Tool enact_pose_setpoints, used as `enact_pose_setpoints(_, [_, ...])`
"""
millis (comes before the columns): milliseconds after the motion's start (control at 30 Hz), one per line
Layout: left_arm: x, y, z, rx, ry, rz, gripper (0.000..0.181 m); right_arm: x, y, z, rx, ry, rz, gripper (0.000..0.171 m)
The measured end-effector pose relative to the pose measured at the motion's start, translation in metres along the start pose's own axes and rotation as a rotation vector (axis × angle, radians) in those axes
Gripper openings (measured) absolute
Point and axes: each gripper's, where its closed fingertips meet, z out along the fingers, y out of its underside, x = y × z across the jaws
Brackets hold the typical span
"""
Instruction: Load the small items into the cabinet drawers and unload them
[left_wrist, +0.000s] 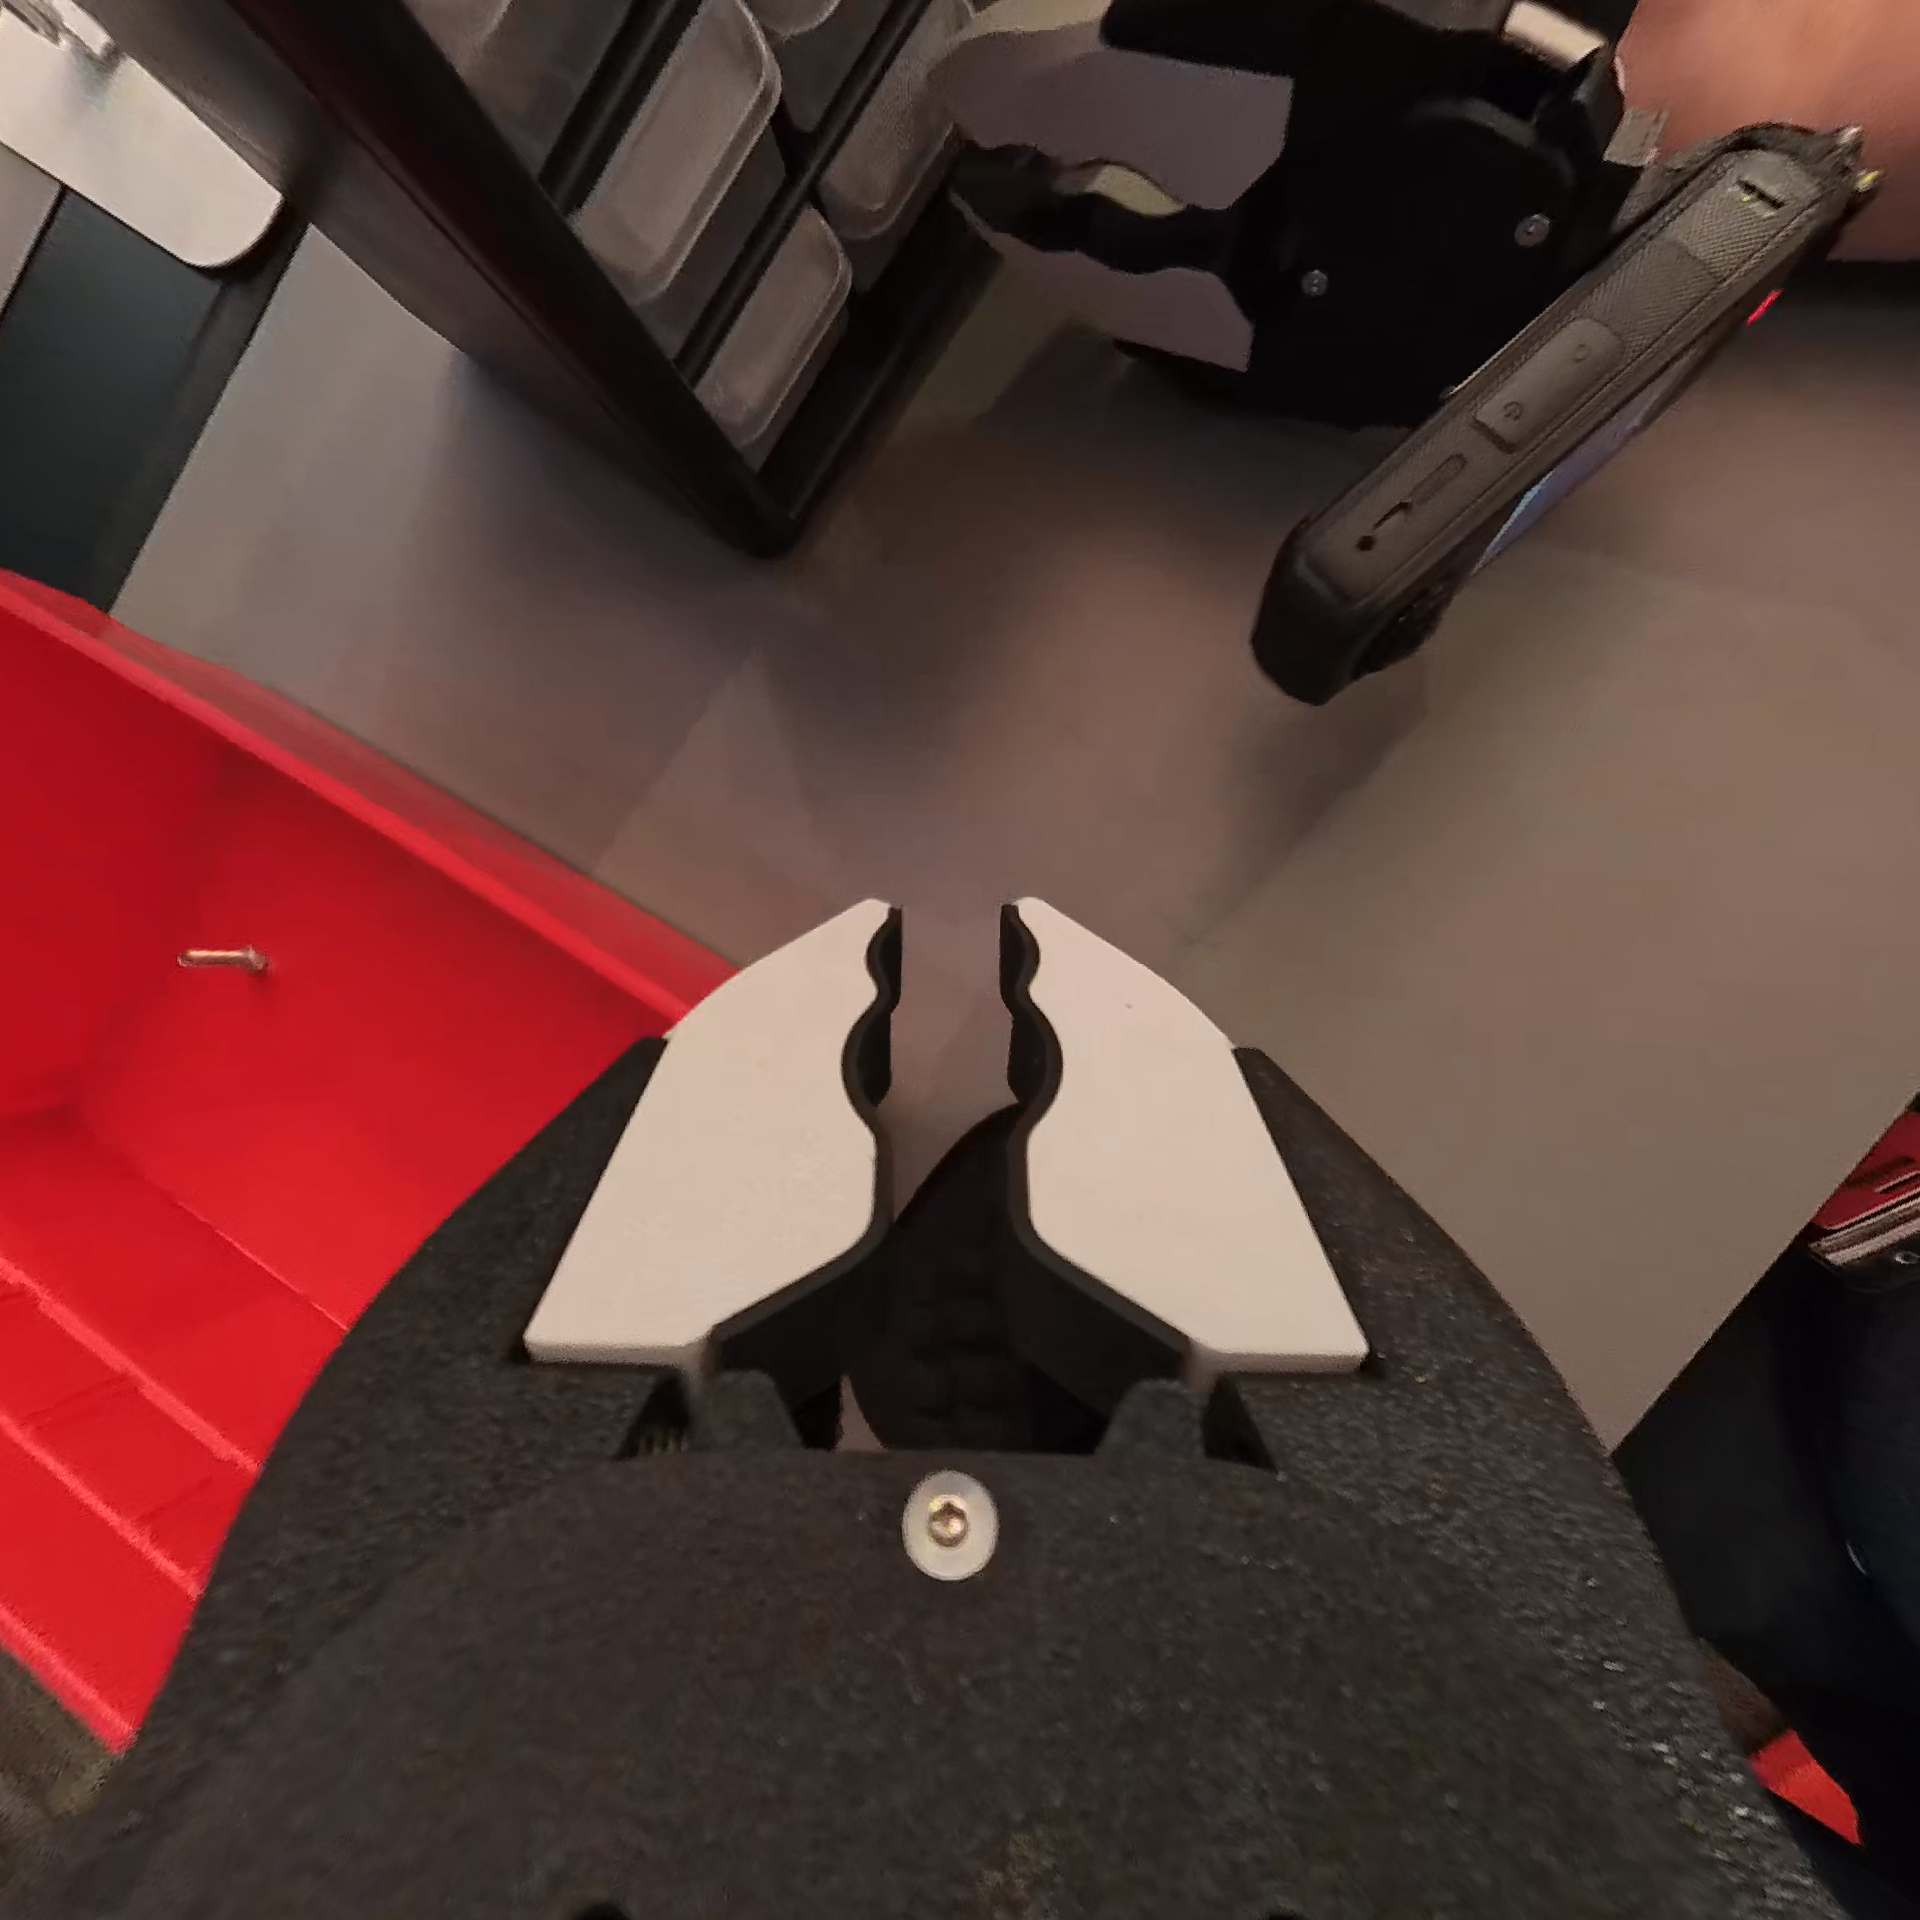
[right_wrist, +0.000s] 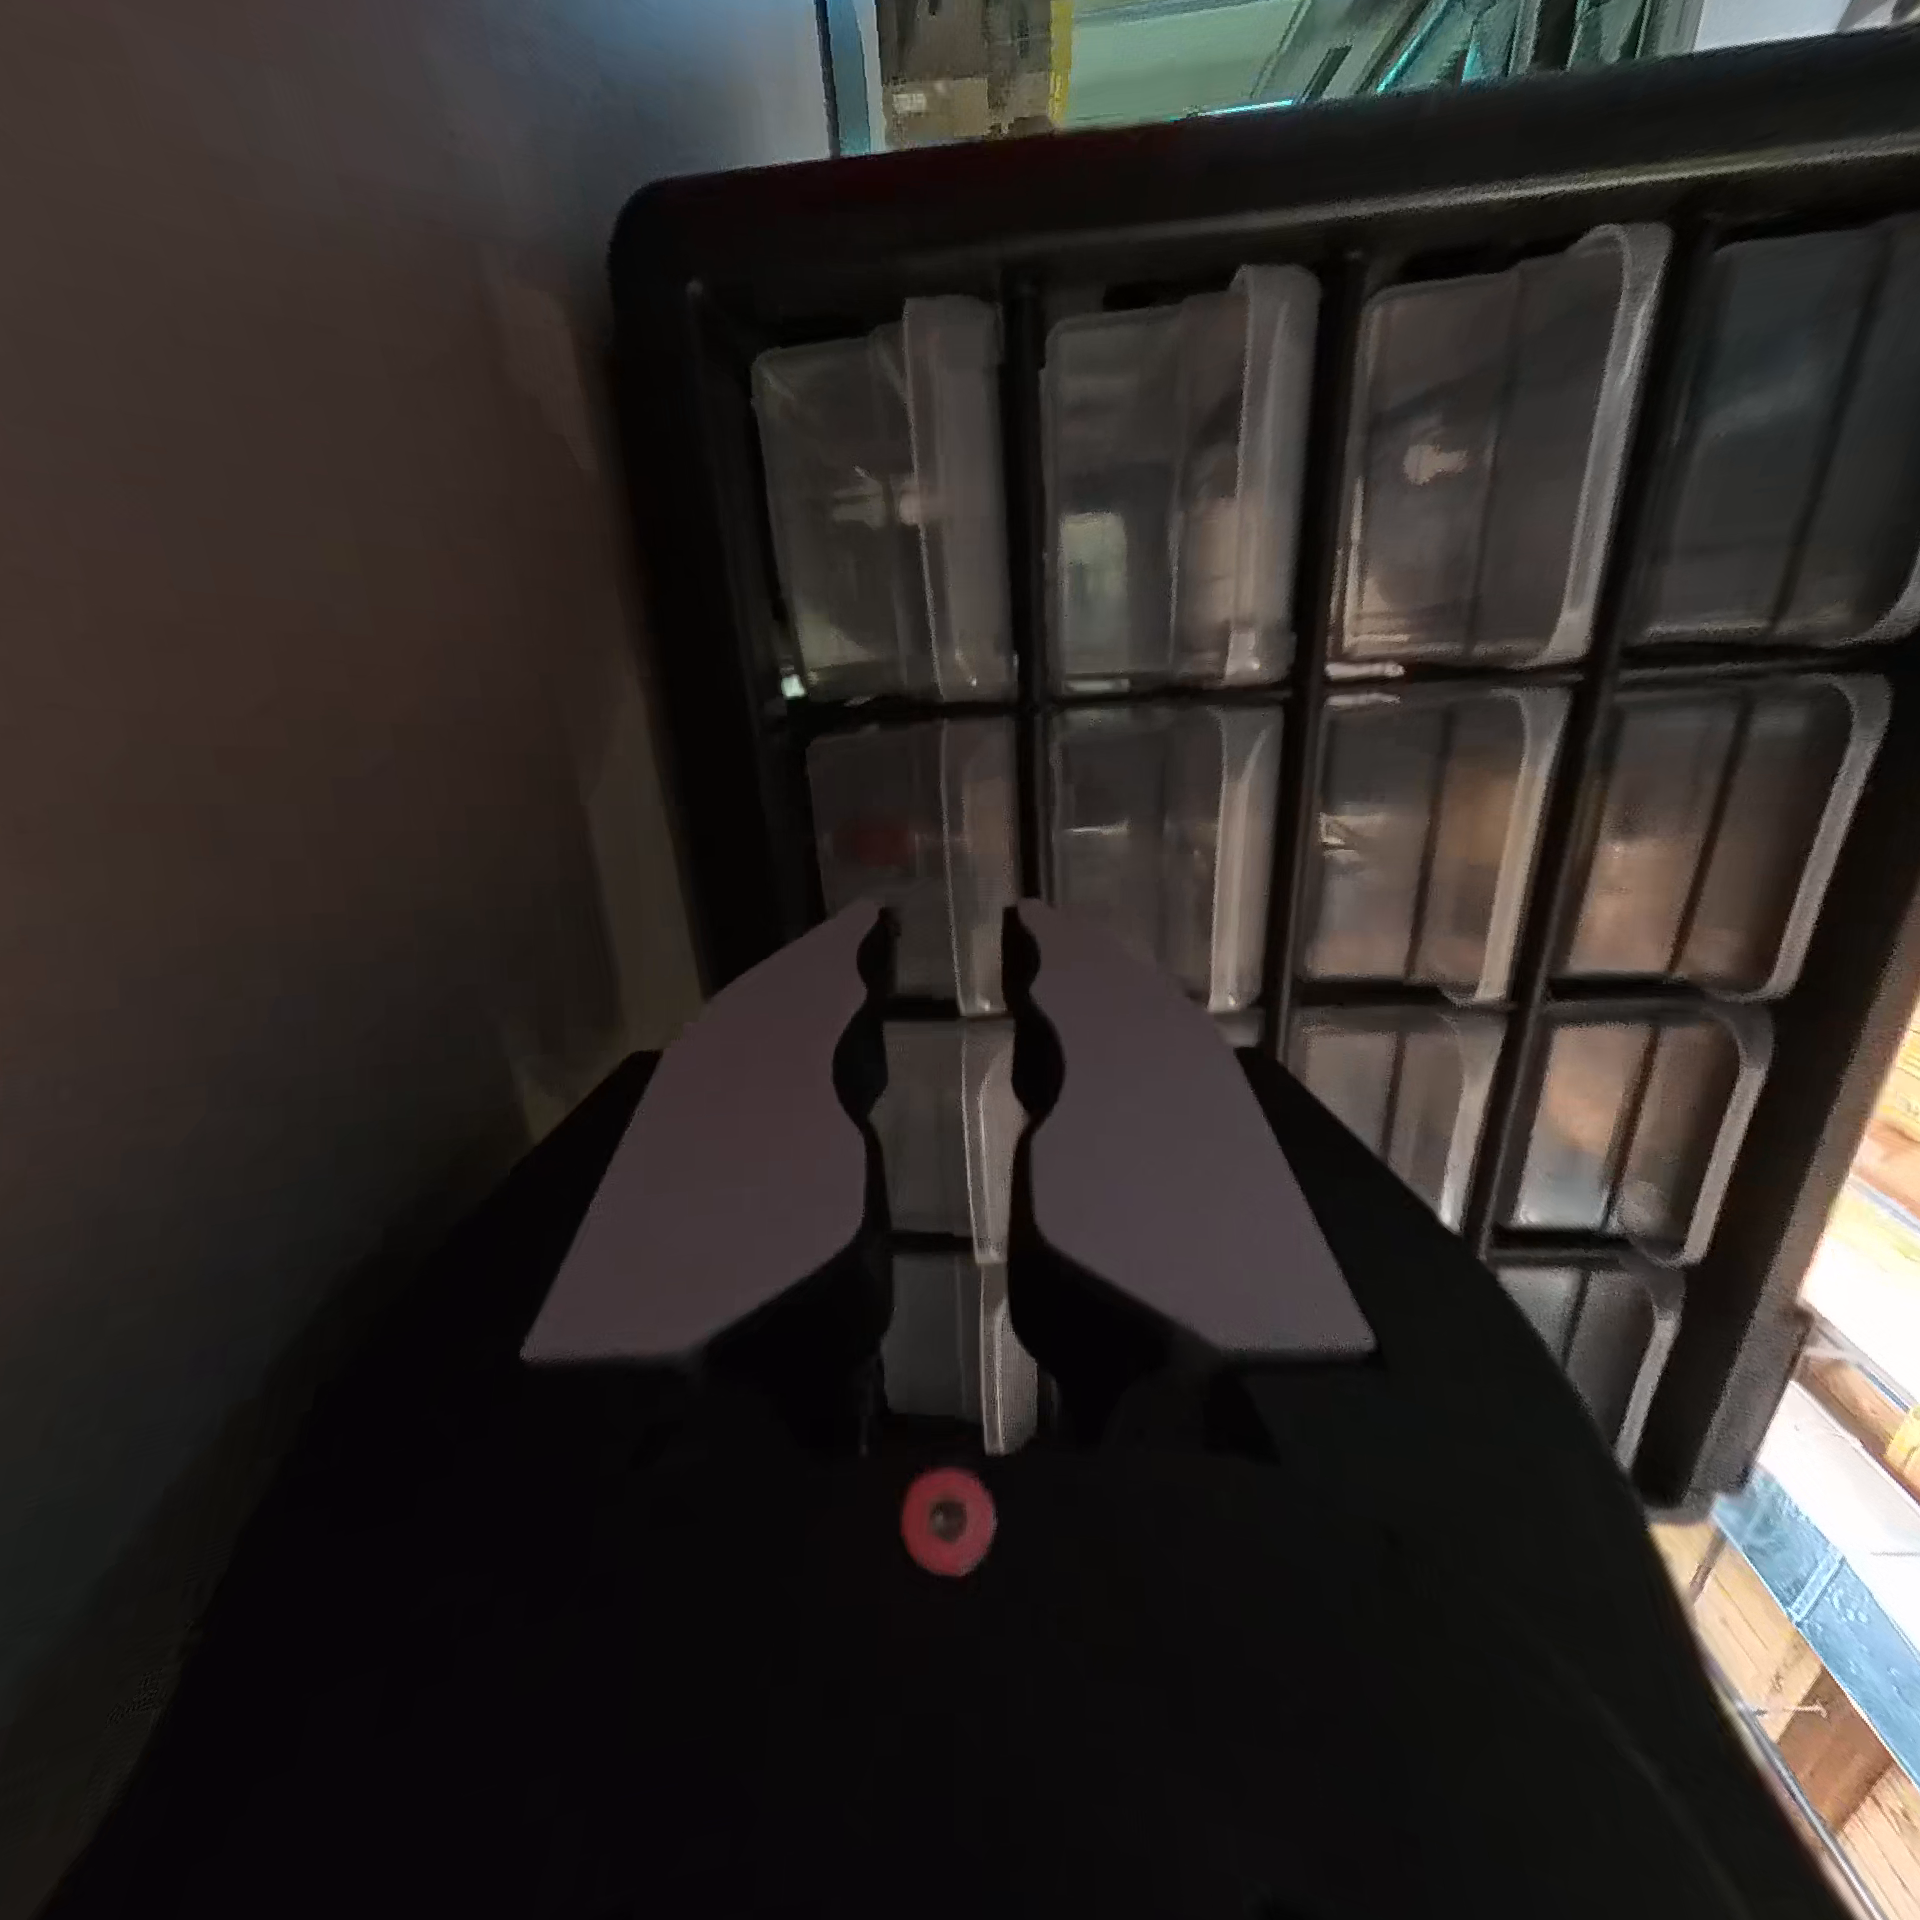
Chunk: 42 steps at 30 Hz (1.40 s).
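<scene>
A black cabinet (left_wrist: 457, 270) with clear plastic drawers stands at the far side of the grey table (left_wrist: 1039, 707). My left gripper (left_wrist: 948, 916) hovers over the table beside the rim of a red bin (left_wrist: 343, 1122); its jaws are narrowly apart and empty. One small metal screw (left_wrist: 223, 961) lies inside the bin. My right gripper (left_wrist: 956, 135) reaches the drawer fronts. In the right wrist view the right gripper (right_wrist: 945, 925) is narrowly open in front of the cabinet (right_wrist: 1143, 223), with a clear drawer handle (right_wrist: 982, 987) showing in the gap. I cannot tell whether it touches.
A black phone (left_wrist: 1538, 416) is mounted on the right gripper, and a person's hand holds that gripper at the top right. Several drawers (right_wrist: 1455, 831) are shut with dim contents. Wooden slats (right_wrist: 1849, 1558) show to the right of the cabinet. About 20 cm separates my left fingertips from my right. About 10 cm separates my right fingertips from the cabinet (right_wrist: 1143, 223).
</scene>
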Motion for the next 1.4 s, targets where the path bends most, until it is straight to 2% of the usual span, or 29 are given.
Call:
enact_pose_setpoints(133, [0.003,0.014,-0.005,0.009,-0.004,-0.027,0.018,0.005,0.02,-0.019,0.011,0.015,0.011,0.021])
enact_pose_setpoints(333, [0.003,0.038,-0.012,-0.002,-0.012,-0.067,0.018,0.048,0.051,-0.03,0.038,0.162,0.147,0.021])
enact_pose_setpoints(567, [-0.002,0.05,-0.017,0.004,-0.015,-0.117,0.018,0.053,0.06,-0.007,-0.006,0.179,0.13,0.023])
enact_pose_setpoints(633, [-0.004,0.052,-0.018,0.005,-0.016,-0.127,0.018,0.058,0.058,-0.009,0.016,0.201,0.12,0.012])
enact_pose_setpoints(800, [-0.017,0.061,-0.014,-0.016,-0.033,-0.157,0.018,0.058,0.057,-0.021,0.027,0.202,0.113,0.011])
enact_pose_setpoints(1000, [-0.055,0.055,-0.019,0.034,-0.03,-0.257,0.018,0.056,0.053,-0.059,0.054,0.217,0.075,0.01])
enact_pose_setpoints(1133, [-0.113,0.052,-0.018,0.011,-0.157,-0.244,0.019,0.056,0.048,-0.079,0.07,0.226,0.071,0.01])
enact_pose_setpoints(1400, [-0.222,0.064,0.04,-0.192,-0.204,-0.222,0.021,0.057,0.046,-0.09,0.07,0.223,0.087,0.01])
